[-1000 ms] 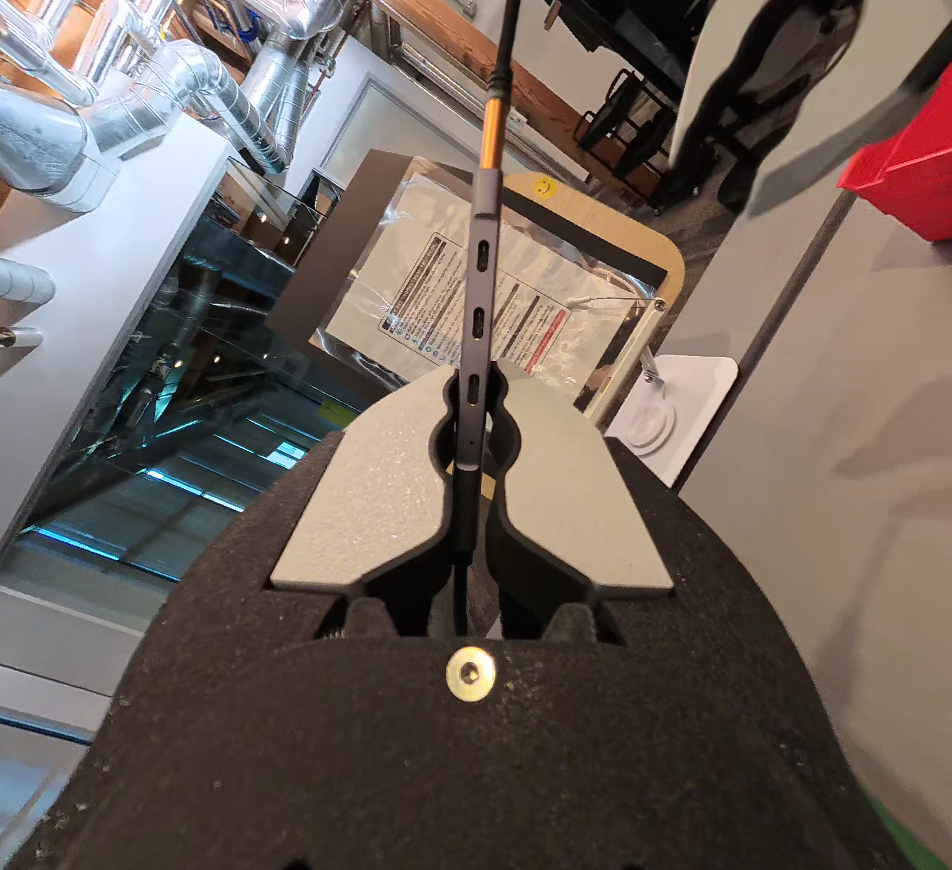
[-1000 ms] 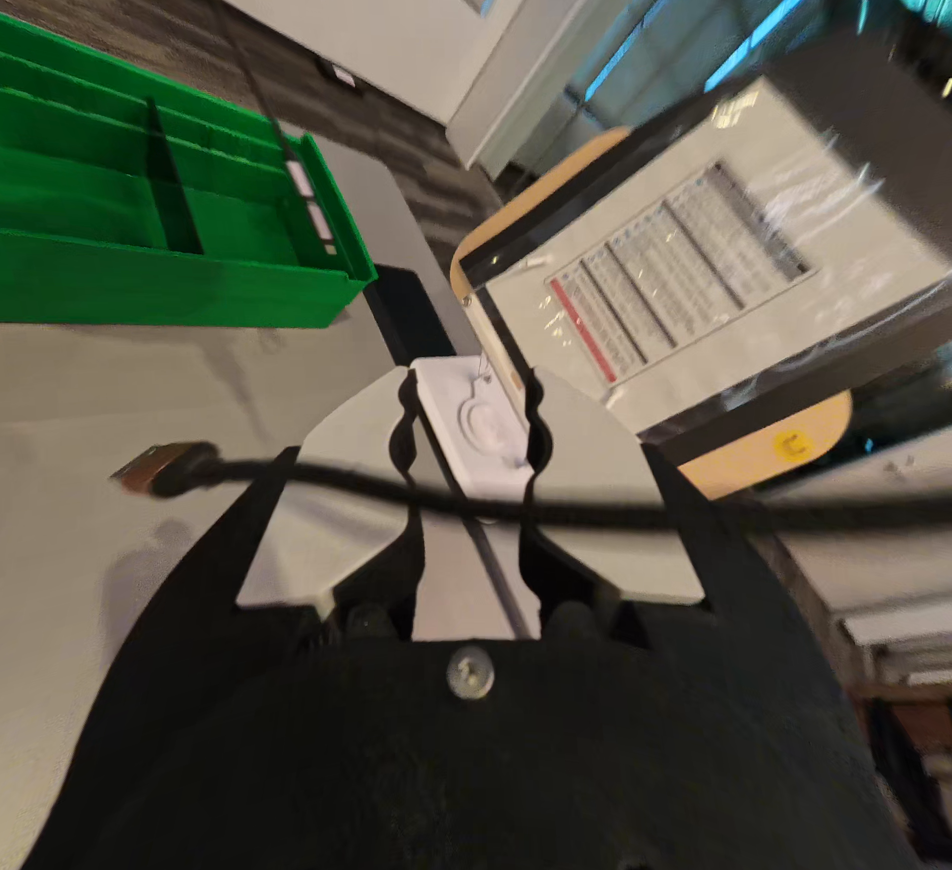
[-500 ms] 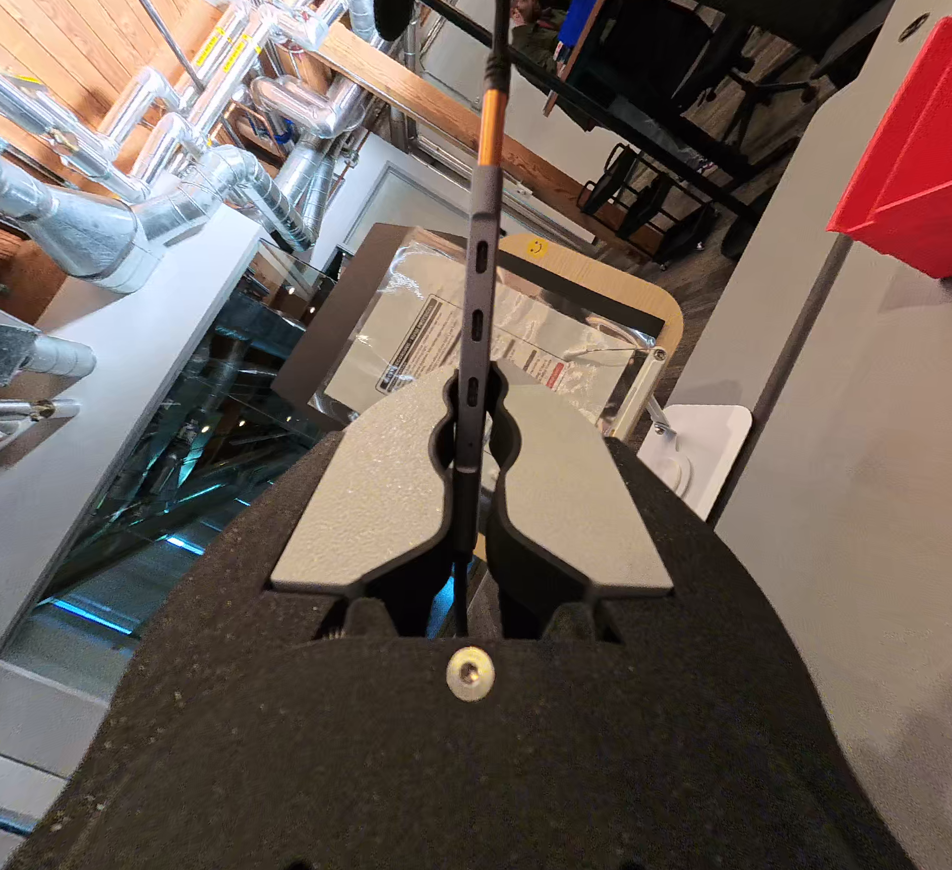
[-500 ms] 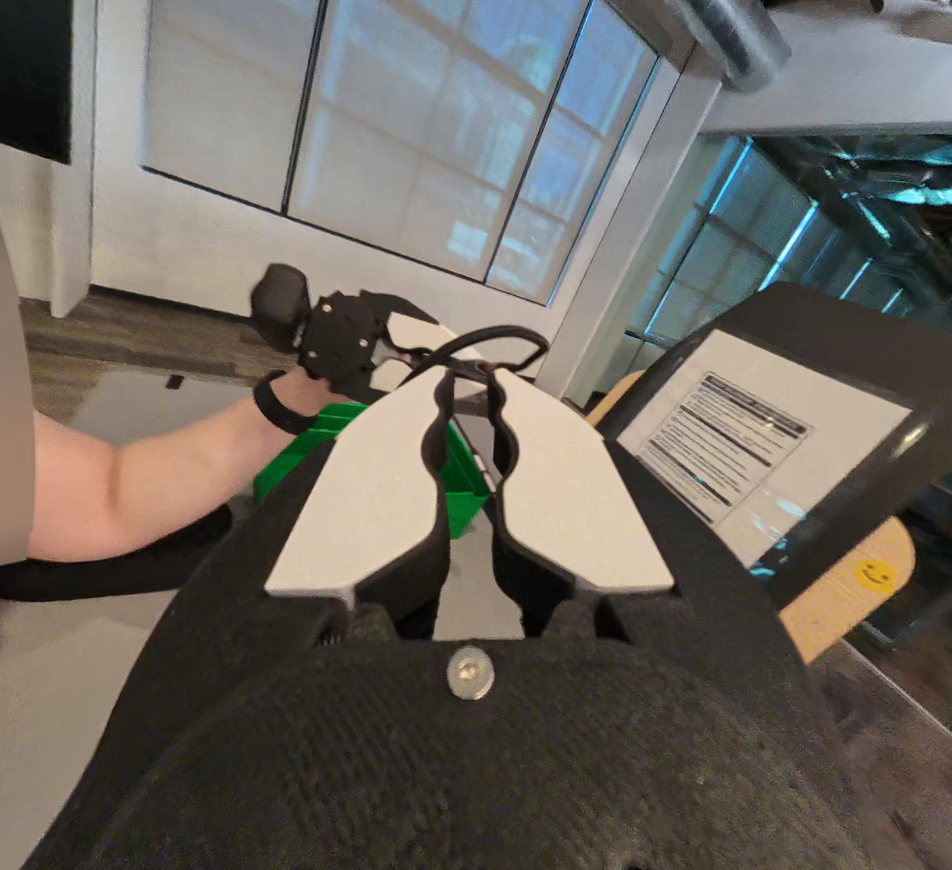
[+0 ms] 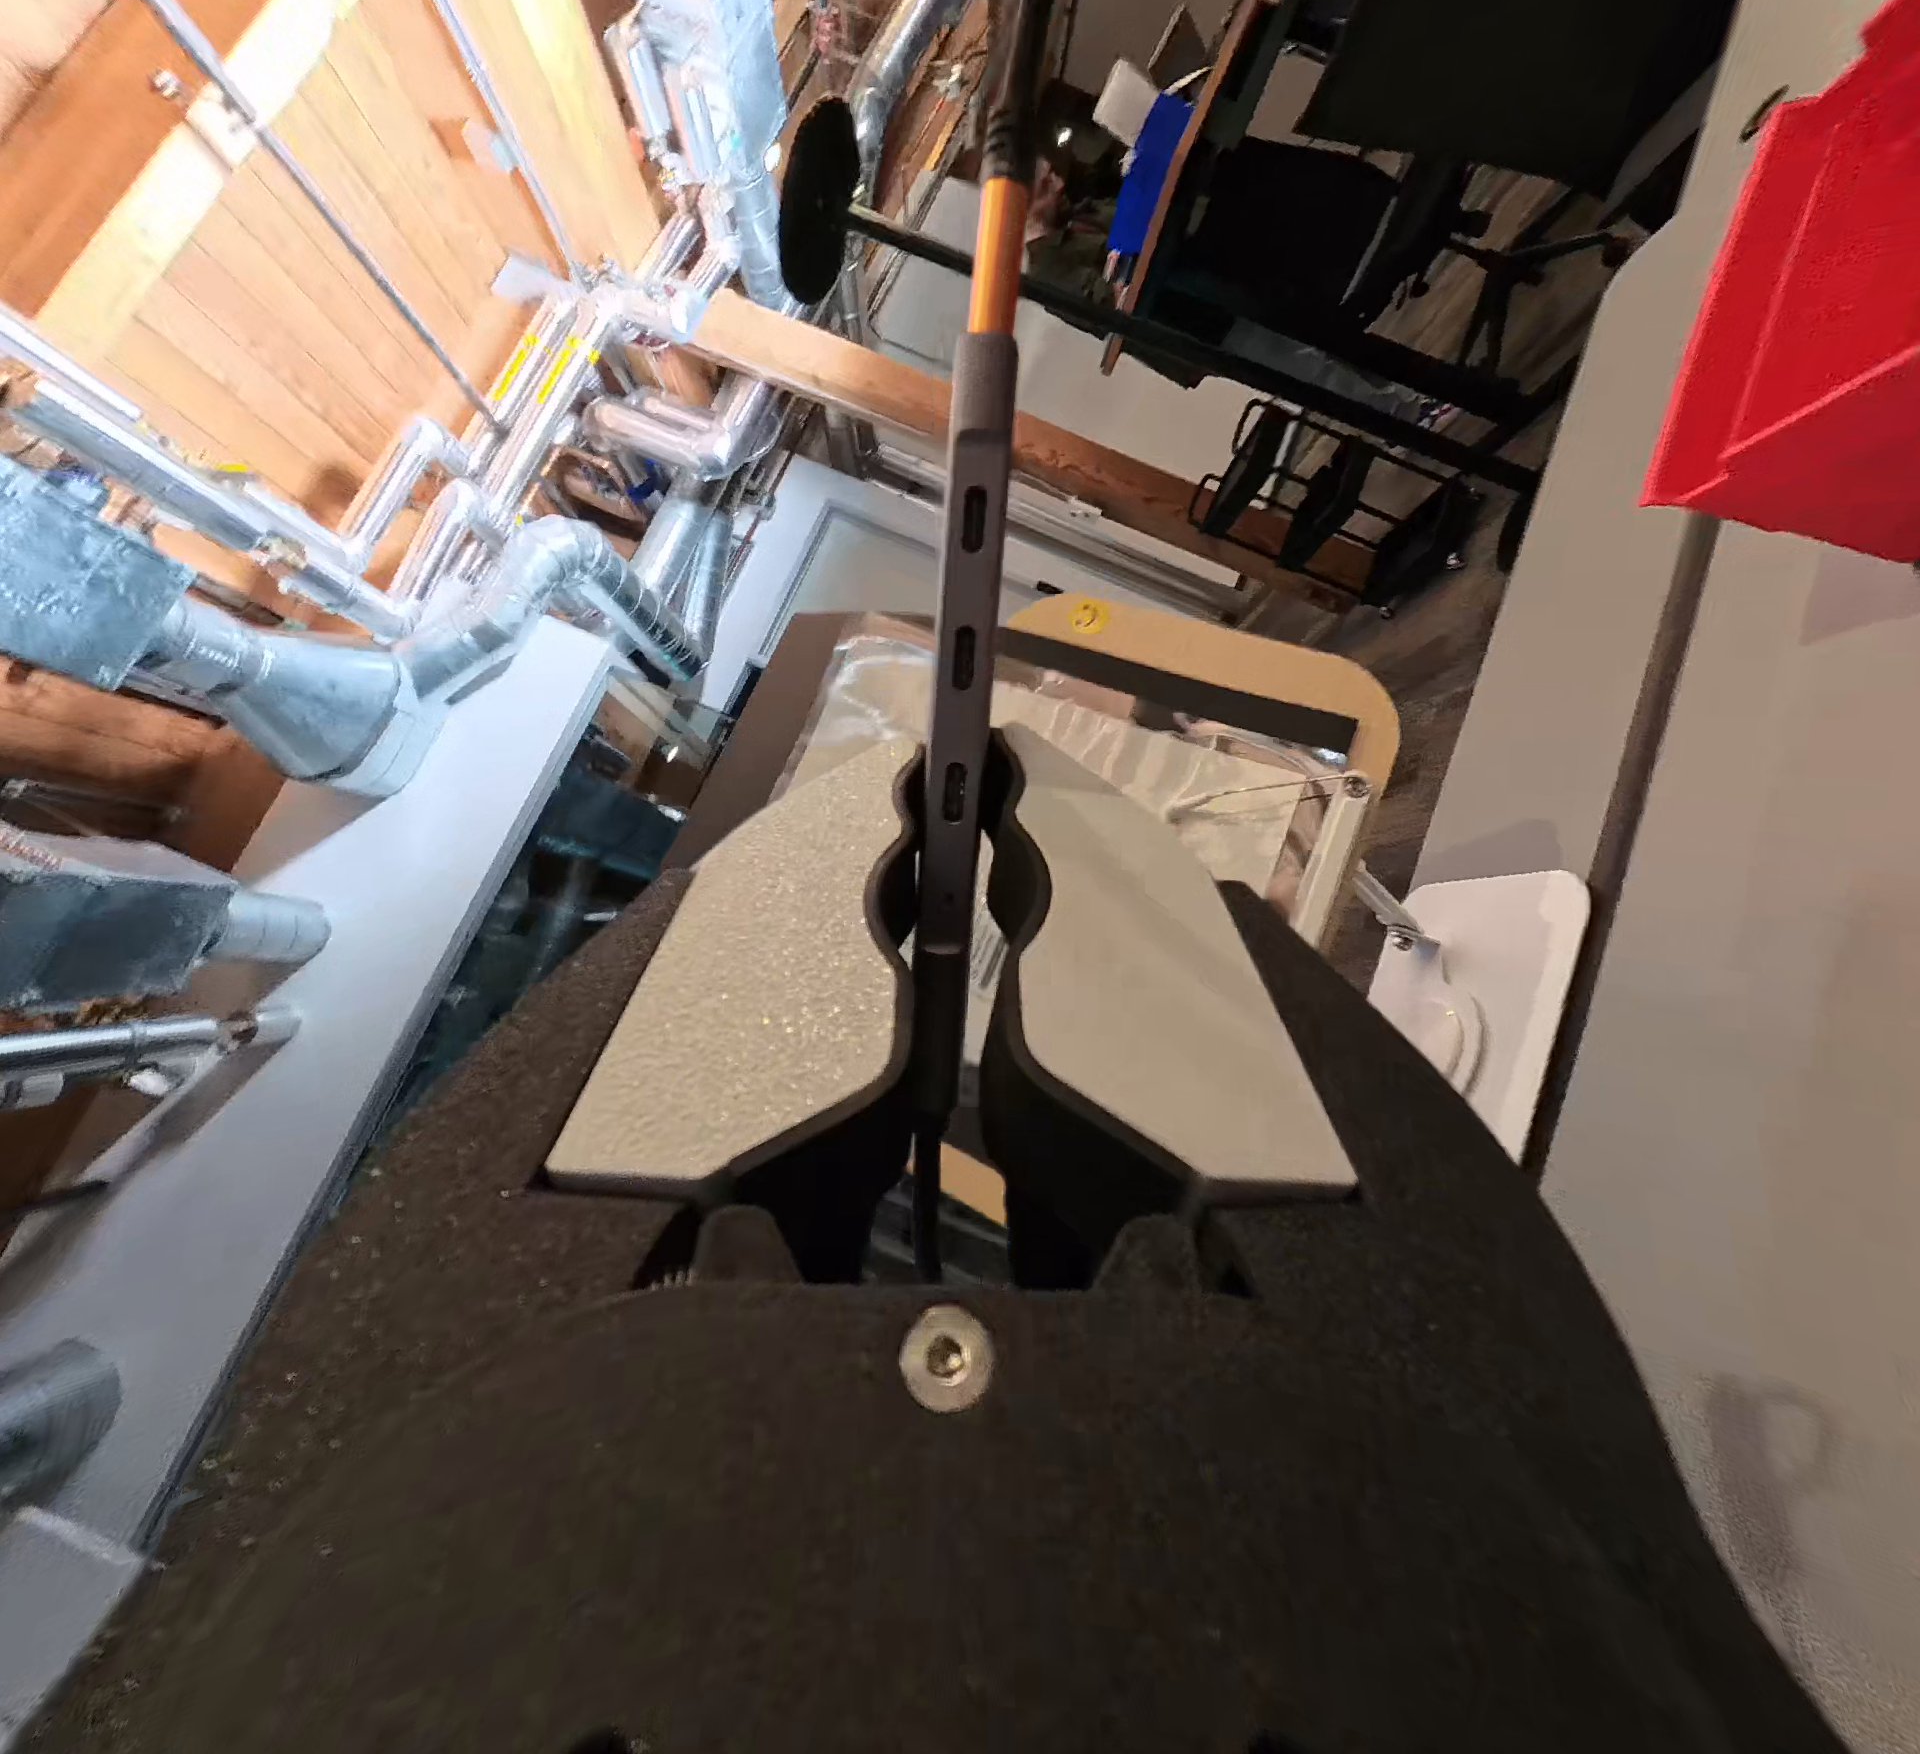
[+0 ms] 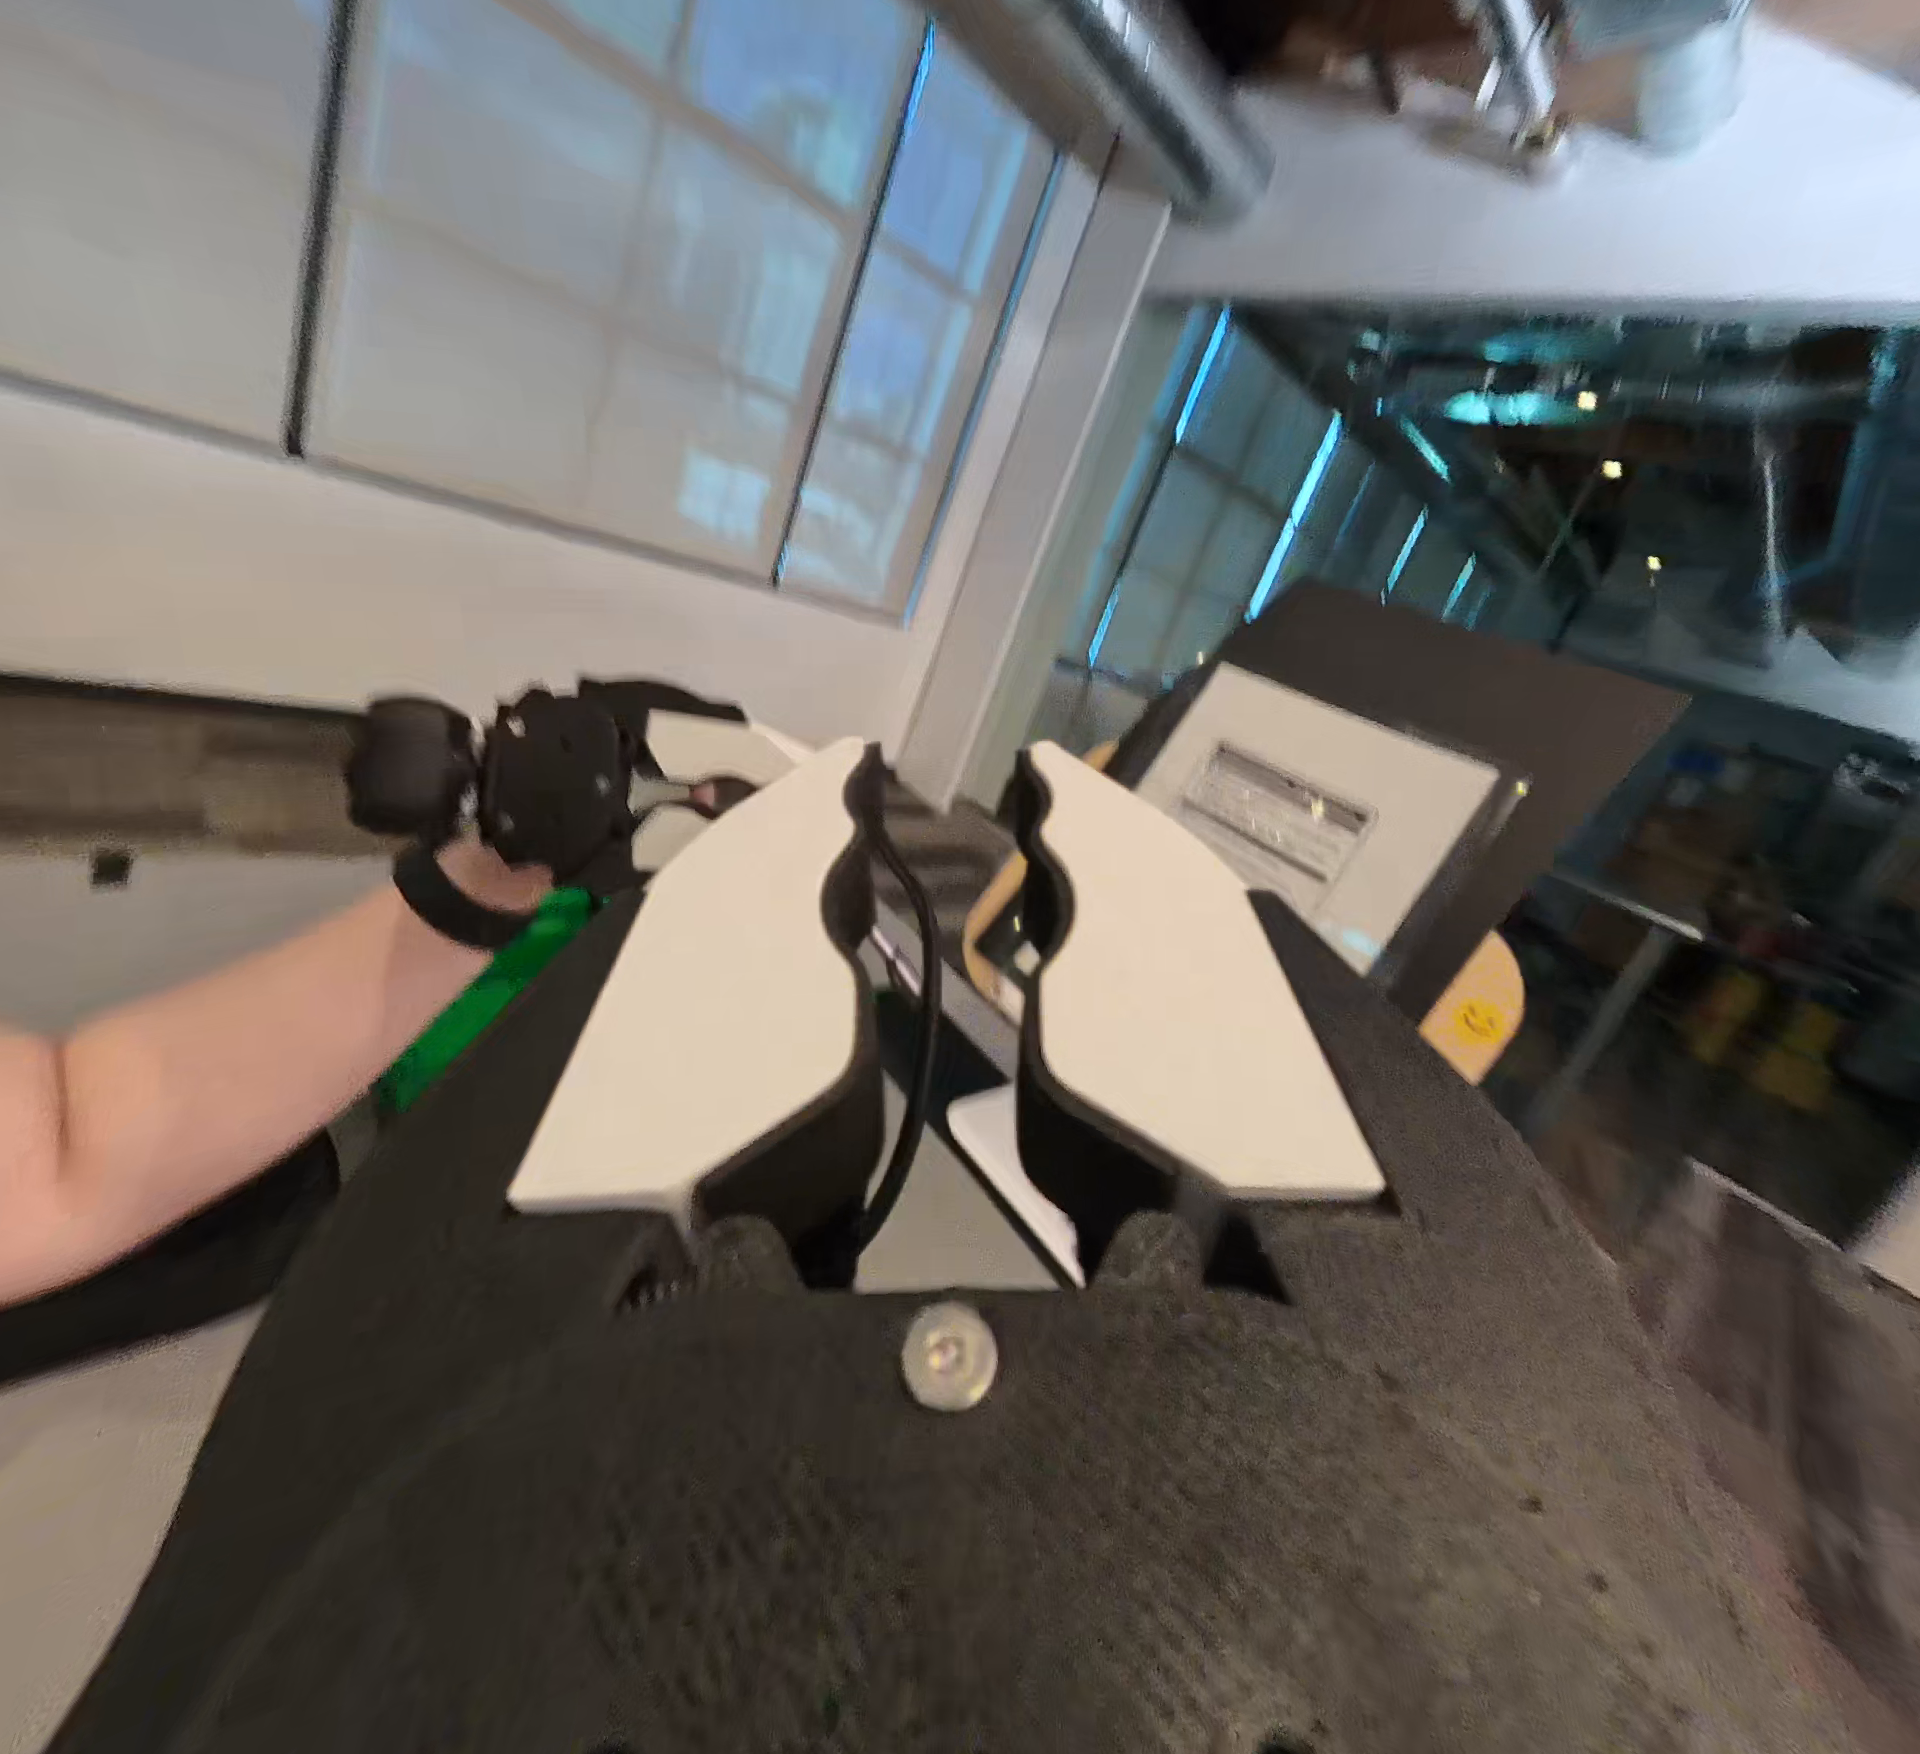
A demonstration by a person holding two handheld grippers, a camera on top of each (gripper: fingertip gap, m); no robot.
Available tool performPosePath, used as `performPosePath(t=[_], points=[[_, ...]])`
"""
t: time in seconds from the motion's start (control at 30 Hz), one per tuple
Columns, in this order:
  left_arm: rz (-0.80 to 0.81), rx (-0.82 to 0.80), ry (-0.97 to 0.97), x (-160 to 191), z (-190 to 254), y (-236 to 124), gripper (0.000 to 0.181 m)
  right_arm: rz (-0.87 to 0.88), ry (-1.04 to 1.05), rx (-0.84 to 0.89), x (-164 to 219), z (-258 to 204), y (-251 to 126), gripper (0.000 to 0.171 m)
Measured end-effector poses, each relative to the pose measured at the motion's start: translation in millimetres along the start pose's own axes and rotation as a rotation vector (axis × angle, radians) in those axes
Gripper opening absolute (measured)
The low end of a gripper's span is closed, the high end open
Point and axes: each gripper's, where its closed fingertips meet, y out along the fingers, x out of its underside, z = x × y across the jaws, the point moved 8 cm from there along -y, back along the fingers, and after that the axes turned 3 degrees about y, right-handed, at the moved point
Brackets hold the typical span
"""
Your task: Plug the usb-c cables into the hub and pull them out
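The grey table (image 5: pixel 1714 1185) carries a red bin (image 5: pixel 1808 333) at its far edge. The left gripper (image 5: pixel 958 769) is clamped on the slim grey hub (image 5: pixel 966 624), held in the air edge-on, its long axis running forward along the fingers, three ports facing the camera. An orange-collared cable (image 5: pixel 992 260) leaves its far end. The right gripper (image 6: pixel 945 774) stands parted, gripping nothing; a thin black cable (image 6: pixel 920 998) hangs between its fingers.
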Motion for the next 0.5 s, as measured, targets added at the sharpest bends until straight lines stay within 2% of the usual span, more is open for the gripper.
performPosePath(t=[0.07,0.13,0.27,0.33,0.5], points=[[0.04,0.017,0.03,-5,6,1,0.008,-0.095,0.012,-0.006,12,-2,13,0.03],[0.047,0.034,0.06,-9,11,3,0.008,-0.19,0.095,-0.088,25,-5,27,0.034],[0.066,0.07,0.111,-13,20,5,0.008,-0.419,0.121,-0.119,52,-10,48,0.034],[0.072,0.082,0.122,-14,23,5,0.008,-0.509,0.123,-0.15,64,-12,54,0.027],[0.092,0.1,0.116,-18,24,5,0.008,-0.538,0.093,-0.21,75,-15,67,0.019]])
